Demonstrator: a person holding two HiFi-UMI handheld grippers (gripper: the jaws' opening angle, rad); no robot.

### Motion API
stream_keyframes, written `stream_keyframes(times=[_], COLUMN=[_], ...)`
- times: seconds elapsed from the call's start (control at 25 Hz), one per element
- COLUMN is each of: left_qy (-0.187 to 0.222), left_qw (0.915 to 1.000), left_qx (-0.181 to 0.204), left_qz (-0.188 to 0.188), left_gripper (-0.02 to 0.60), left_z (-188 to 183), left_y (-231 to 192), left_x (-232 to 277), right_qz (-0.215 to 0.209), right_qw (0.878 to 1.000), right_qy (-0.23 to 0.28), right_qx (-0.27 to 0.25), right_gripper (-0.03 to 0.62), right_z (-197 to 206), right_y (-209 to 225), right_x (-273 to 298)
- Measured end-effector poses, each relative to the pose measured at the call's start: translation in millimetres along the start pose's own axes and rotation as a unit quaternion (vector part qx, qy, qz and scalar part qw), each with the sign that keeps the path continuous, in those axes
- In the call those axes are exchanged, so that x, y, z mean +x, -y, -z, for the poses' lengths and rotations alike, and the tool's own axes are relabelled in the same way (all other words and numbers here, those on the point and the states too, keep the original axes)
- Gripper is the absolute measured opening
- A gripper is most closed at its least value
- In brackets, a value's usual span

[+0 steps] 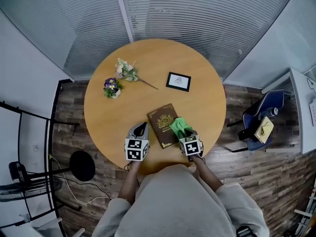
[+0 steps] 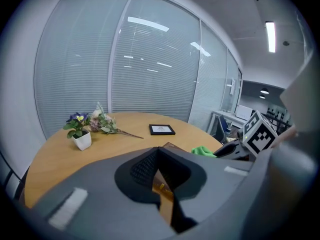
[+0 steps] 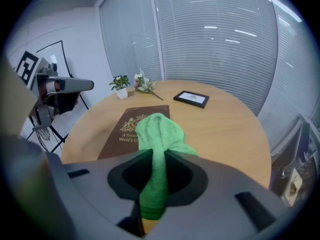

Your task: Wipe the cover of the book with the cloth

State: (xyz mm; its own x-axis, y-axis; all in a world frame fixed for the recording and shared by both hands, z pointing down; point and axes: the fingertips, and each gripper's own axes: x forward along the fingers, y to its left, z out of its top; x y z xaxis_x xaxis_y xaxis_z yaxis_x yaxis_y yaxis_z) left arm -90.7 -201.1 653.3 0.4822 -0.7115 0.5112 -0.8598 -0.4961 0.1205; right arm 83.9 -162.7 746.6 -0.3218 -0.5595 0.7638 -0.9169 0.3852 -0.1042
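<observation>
A dark brown book (image 1: 163, 124) with gold print lies near the front edge of the round wooden table (image 1: 197, 107). My right gripper (image 1: 185, 134) is shut on a green cloth (image 1: 180, 126), whose bunched end rests over the book's right side. From the right gripper view the cloth (image 3: 159, 134) trails out of the jaws onto the book (image 3: 131, 126). My left gripper (image 1: 141, 131) hovers just left of the book, jaws together with nothing between them. Only a corner of the book (image 2: 170, 146) and a bit of the cloth (image 2: 203, 150) show in the left gripper view.
A small potted flower (image 1: 111, 87), a dried flower sprig (image 1: 129, 72) and a black picture frame (image 1: 178, 81) lie on the table's far half. A blue chair (image 1: 261, 117) with items stands to the right, a black stand (image 1: 79, 166) to the left.
</observation>
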Motion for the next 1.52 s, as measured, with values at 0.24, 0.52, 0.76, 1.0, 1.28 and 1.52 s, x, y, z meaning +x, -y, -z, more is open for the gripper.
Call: stream_keyframes(times=[0.24, 0.52, 0.76, 1.0, 1.28, 1.52], left_qy=[0.019, 0.037, 0.061, 0.069, 0.077, 0.078], left_qw=[0.9994, 0.9976, 0.9946, 0.9926, 0.9904, 0.9895], left_qx=[-0.002, 0.001, -0.002, -0.004, -0.003, -0.003], left_qz=[-0.027, -0.058, -0.084, -0.1, -0.115, -0.122], left_gripper=[0.009, 0.009, 0.009, 0.009, 0.009, 0.009], left_z=[-11, -24, -39, -43, -48, -47], left_y=[-20, -44, -63, -74, -86, -93], left_x=[-19, -42, -62, -74, -86, -91], right_qz=[-0.005, -0.01, -0.027, -0.051, -0.069, -0.074], right_qw=[0.999, 0.993, 0.987, 0.978, 0.969, 0.966], right_qy=[0.043, 0.104, 0.138, 0.167, 0.195, 0.205], right_qx=[-0.028, -0.058, -0.081, -0.111, -0.135, -0.137], right_gripper=[0.071, 0.071, 0.071, 0.071, 0.071, 0.071], right_z=[-46, -103, -137, -168, -197, -205], right_y=[-7, -15, -32, -57, -81, -90], right_x=[-16, -22, -29, -38, -48, -50])
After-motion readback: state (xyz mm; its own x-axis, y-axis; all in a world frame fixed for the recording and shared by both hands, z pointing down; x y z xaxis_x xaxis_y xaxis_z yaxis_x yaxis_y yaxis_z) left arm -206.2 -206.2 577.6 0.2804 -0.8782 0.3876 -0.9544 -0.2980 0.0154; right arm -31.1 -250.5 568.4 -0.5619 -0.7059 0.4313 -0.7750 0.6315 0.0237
